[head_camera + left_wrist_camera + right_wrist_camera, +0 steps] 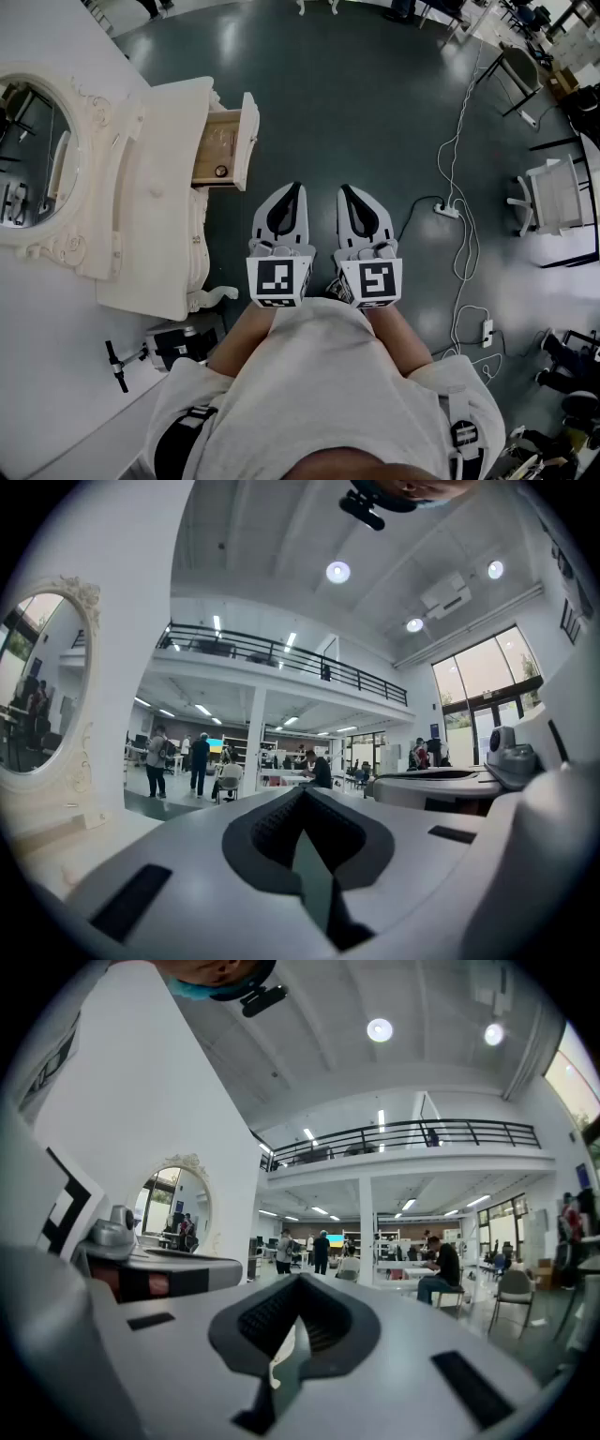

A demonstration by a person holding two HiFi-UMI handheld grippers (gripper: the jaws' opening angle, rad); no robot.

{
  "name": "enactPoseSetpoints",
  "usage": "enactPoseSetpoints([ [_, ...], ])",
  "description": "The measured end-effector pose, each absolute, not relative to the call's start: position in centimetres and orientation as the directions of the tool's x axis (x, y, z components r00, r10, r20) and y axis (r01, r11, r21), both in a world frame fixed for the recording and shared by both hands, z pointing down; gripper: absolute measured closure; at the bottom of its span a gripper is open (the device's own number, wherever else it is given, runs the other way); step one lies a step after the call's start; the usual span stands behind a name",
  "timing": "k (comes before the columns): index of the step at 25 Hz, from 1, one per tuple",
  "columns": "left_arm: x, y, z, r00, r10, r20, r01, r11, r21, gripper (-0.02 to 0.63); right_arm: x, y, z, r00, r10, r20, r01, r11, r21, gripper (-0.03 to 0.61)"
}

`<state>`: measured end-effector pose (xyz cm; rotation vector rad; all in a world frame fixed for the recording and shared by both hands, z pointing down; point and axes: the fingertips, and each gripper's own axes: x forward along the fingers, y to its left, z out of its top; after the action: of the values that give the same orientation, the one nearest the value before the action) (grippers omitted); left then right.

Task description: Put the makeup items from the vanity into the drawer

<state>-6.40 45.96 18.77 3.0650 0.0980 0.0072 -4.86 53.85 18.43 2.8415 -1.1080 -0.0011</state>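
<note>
Left tongs (pixel 291 195) and right tongs (pixel 349 195) level, side by side, close in front of the person, over the dark floor (pixel 375 103); both pressed together, nothing pinched. Vanity (pixel 155 202) to the left, oval mirror (pixel 37 155) beyond it; drawer (pixel 227 148) pulled out, well apart from the tongs; small round item (pixel 221 172) lying inside; other contents too small to tell.

Brightness: bright and even in all three views.
Source: round ceiling lamps (pixel 337 571) and tall windows (pixel 487 682).
Glare: pale lamp reflections on the dark floor (pixel 375 84).
Distortion: strong fisheye bending, with black corners in both gripper views.
Focus: nearest surfaces soft, distance sharp.
</note>
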Motion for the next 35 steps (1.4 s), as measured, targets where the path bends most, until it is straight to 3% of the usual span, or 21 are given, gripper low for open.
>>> enactPoseSetpoints([
  [9,-6.8,45.8,19.3,0.998,0.06,0.008,0.059,-0.996,0.073,0.608,-5.1,53.2,18.6,0.729,-0.684,0.037,-0.684,-0.725,0.079,0.565],
  [15,-8.0,43.2,19.7,1.0,0.022,0.016,0.021,-0.997,0.073,0.608,-6.6,49.6,19.0,0.651,-0.758,0.025,-0.759,-0.65,0.038,0.565],
  [35,-16.0,25.2,22.1,0.962,-0.268,0.057,-0.271,-0.961,0.049,0.608,-12.6,30.0,21.7,0.356,-0.931,0.075,-0.934,-0.355,0.035,0.565],
])
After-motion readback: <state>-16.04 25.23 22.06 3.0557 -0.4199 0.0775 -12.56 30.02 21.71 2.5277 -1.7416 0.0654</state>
